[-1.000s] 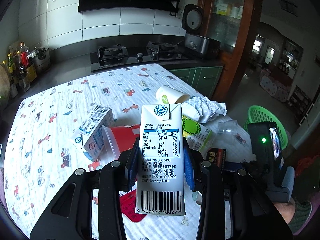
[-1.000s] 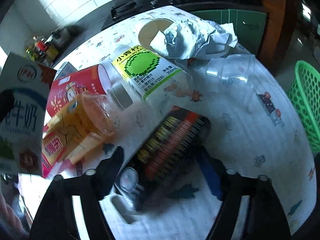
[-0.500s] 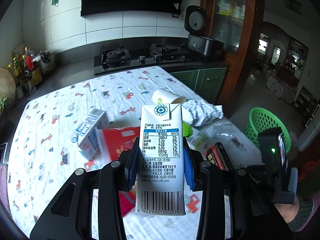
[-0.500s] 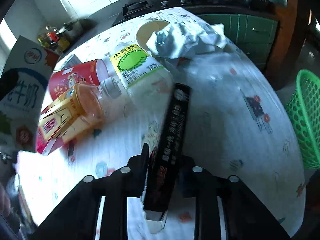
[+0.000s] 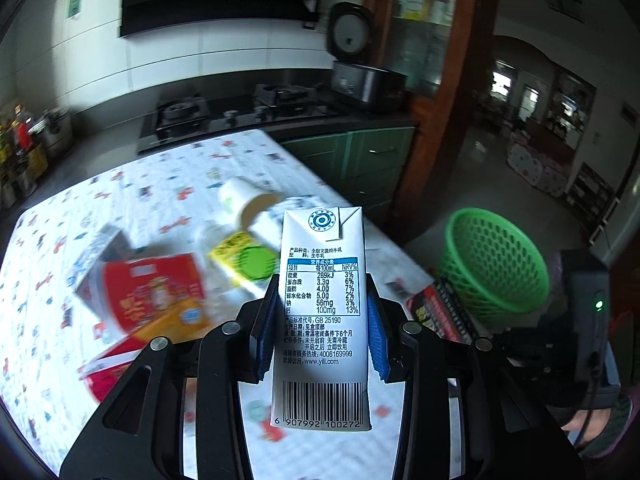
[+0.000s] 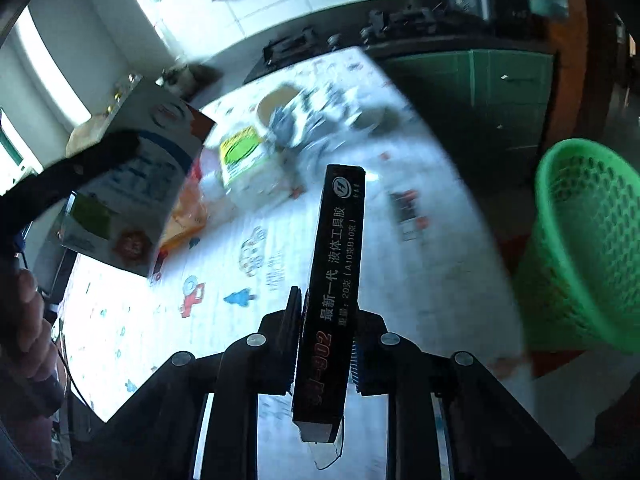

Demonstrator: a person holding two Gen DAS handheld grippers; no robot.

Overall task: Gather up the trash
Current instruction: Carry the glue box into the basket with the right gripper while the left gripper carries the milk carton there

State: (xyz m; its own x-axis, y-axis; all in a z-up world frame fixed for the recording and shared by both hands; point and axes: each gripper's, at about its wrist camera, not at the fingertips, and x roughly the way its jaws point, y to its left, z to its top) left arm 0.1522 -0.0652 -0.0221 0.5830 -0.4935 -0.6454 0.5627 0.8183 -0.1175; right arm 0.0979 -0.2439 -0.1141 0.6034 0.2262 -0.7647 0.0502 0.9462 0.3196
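My left gripper [image 5: 322, 326] is shut on a white and blue milk carton [image 5: 322, 312], held upright above the table. My right gripper [image 6: 324, 340] is shut on a long black glue box [image 6: 334, 272], lifted off the table; that box also shows in the left wrist view [image 5: 440, 312]. A green mesh basket [image 5: 494, 264] stands on the floor past the table's right edge, and shows at the right of the right wrist view [image 6: 588, 240]. The milk carton appears at the left in the right wrist view [image 6: 132, 188].
On the patterned tablecloth [image 5: 140, 184] lie a red box [image 5: 152, 296], a small milk carton [image 5: 100, 248], a green-labelled bottle [image 5: 244, 260], a paper cup [image 5: 244, 200] and crumpled paper [image 6: 308, 120]. A stove [image 5: 240, 112] and green cabinets [image 5: 360, 160] stand behind.
My right gripper closed on the black box, lifted it off the table and swung toward the green basket. My left gripper, still holding the milk carton, also rose and turned toward the basket.
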